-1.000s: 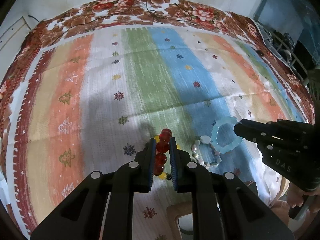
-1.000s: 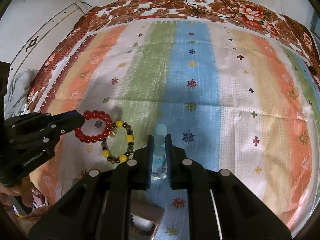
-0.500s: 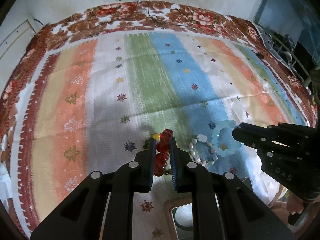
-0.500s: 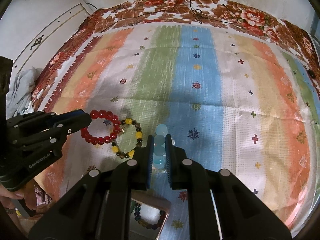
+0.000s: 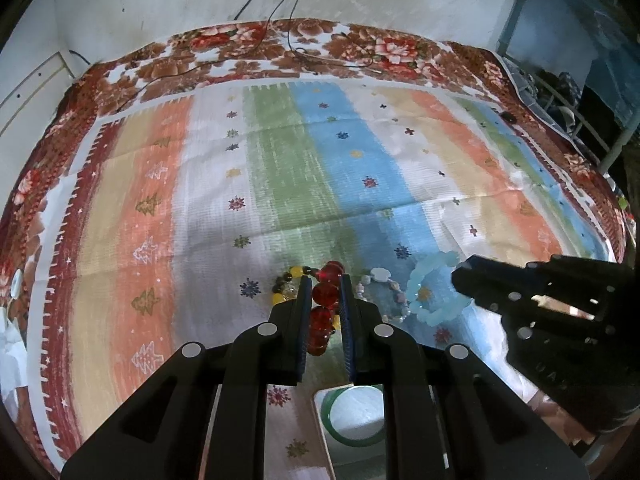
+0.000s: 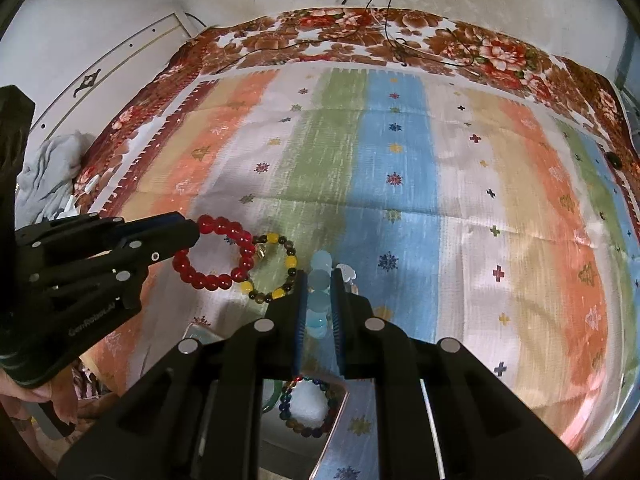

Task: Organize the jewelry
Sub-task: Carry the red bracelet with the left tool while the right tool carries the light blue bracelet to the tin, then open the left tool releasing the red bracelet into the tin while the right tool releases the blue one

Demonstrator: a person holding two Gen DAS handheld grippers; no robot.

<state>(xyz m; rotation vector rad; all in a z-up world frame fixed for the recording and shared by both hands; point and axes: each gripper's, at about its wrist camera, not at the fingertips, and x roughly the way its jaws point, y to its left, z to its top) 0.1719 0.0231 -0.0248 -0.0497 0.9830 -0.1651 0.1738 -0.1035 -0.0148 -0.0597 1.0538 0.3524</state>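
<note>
- Left gripper (image 5: 324, 292), in its own view: your jaws are clamped on the red bead bracelet (image 5: 325, 300), with a few beads pinched between the pads and the loop's far end poking past the tips. The bracelet hangs just above the striped cloth (image 5: 200, 200). Glassy round beads like these probably want to roll out of a pinch, so keep a bead seated squarely between the pads rather than gripping the cord between beads.
- Same view, right of centre: the pale blue bracelet (image 5: 434, 292) hangs from the right claw; a pearl-and-stone bracelet (image 5: 384, 292) lies on the cloth between the two.
- Right gripper (image 6: 318, 292), in its own view: jaws closed on the pale blue beads. These look light and the loop floppy, so expect swing.
- Near edge: a tray (image 6: 340, 404) holds a dark multicolour bracelet (image 6: 308, 408); its compartments are too hidden to tell apart.
- A yellow-and-brown bracelet (image 6: 276, 268) lies on the cloth, beside the hanging red loop.
</note>
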